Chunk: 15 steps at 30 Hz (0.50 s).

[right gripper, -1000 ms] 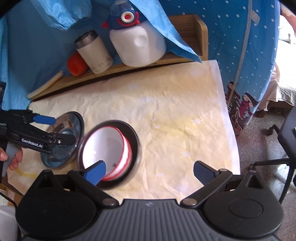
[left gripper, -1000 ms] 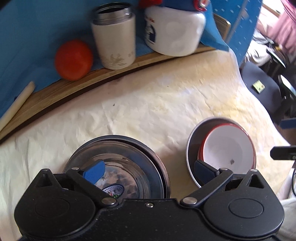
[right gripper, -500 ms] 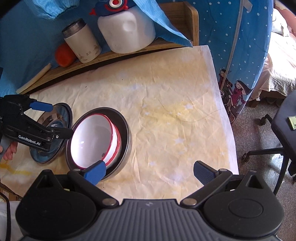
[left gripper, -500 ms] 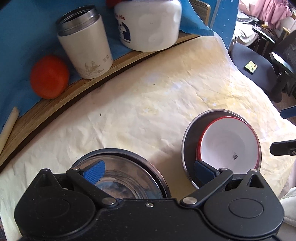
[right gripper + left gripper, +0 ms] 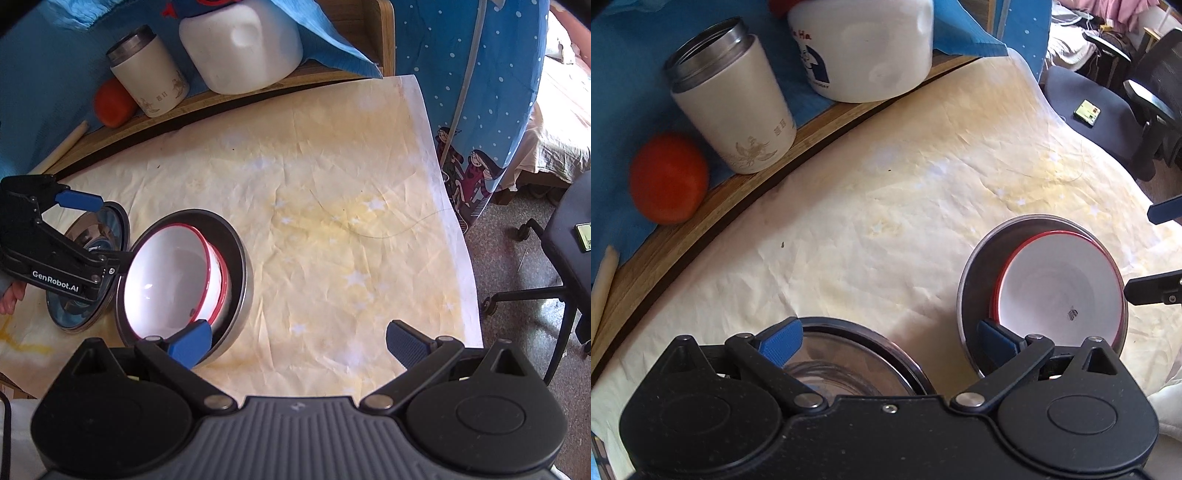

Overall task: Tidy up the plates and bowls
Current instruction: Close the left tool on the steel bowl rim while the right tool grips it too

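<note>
A white bowl with a red rim [image 5: 170,280] sits inside a larger steel bowl [image 5: 242,266] on the cream cloth; in the left wrist view the white bowl [image 5: 1060,291] and steel bowl [image 5: 973,280] are at lower right. Left of them lies a shallow steel dish [image 5: 70,317], half hidden under my left gripper [image 5: 888,338]. The left gripper [image 5: 99,232] is open, straddling the gap between dish and steel bowl, its right pad [image 5: 993,336] over the steel bowl's near rim. My right gripper [image 5: 299,343] is open, its left pad [image 5: 192,345] at the nested bowls' near edge.
A wooden ledge [image 5: 713,206] along the back carries a white steel-rimmed tumbler [image 5: 735,110], an orange fruit [image 5: 668,177] and a big white jug [image 5: 864,48]. The cloth ends at the right edge [image 5: 454,221], with office chairs [image 5: 569,236] beyond. A hand [image 5: 11,299] holds the left gripper.
Both grippers have come lower and closer to the nested bowls. The steel dish has slid further beneath the left gripper. Both pairs of fingers stay spread.
</note>
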Tool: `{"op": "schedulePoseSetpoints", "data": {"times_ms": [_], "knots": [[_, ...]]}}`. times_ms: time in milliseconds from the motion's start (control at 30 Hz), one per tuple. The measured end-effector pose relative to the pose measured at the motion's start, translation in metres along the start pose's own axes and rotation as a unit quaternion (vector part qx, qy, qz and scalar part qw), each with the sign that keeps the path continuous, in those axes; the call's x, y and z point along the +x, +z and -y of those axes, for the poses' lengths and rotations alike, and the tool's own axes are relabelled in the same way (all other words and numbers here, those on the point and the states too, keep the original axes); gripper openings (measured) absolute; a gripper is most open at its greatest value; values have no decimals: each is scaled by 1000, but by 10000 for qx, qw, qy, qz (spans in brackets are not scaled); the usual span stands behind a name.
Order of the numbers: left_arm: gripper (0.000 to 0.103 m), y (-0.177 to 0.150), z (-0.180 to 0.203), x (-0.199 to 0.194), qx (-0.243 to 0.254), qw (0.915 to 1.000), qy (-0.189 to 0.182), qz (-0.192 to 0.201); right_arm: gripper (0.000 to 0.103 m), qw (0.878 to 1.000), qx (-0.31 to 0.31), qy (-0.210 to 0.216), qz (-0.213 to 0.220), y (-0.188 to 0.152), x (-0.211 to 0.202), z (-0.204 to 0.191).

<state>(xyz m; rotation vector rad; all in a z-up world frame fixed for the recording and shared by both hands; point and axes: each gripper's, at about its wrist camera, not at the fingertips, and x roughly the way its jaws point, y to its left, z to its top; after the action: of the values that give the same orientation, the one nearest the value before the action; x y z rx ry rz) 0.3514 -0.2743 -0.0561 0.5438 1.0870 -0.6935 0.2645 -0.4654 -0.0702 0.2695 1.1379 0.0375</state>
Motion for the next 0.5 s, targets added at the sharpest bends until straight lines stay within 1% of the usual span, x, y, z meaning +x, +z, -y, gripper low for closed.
{"op": "schedulePoseSetpoints", "data": {"times_ms": [233,400,467,500], "knots": [[97,5,2,7,192,9998,-25,-73,99,10000,-3,-8,-89,1,6,1],[96,7,2,10,287,9995,-59,-89,96,9999,-34,69,-115,2,8,0],[90,8,2,10,282,9994,-157,-87,94,9998,-46,119,-142,3,10,-1],[88,8,2,10,274,9994,-201,-88,92,9997,-53,150,-161,3,11,-1]]}}
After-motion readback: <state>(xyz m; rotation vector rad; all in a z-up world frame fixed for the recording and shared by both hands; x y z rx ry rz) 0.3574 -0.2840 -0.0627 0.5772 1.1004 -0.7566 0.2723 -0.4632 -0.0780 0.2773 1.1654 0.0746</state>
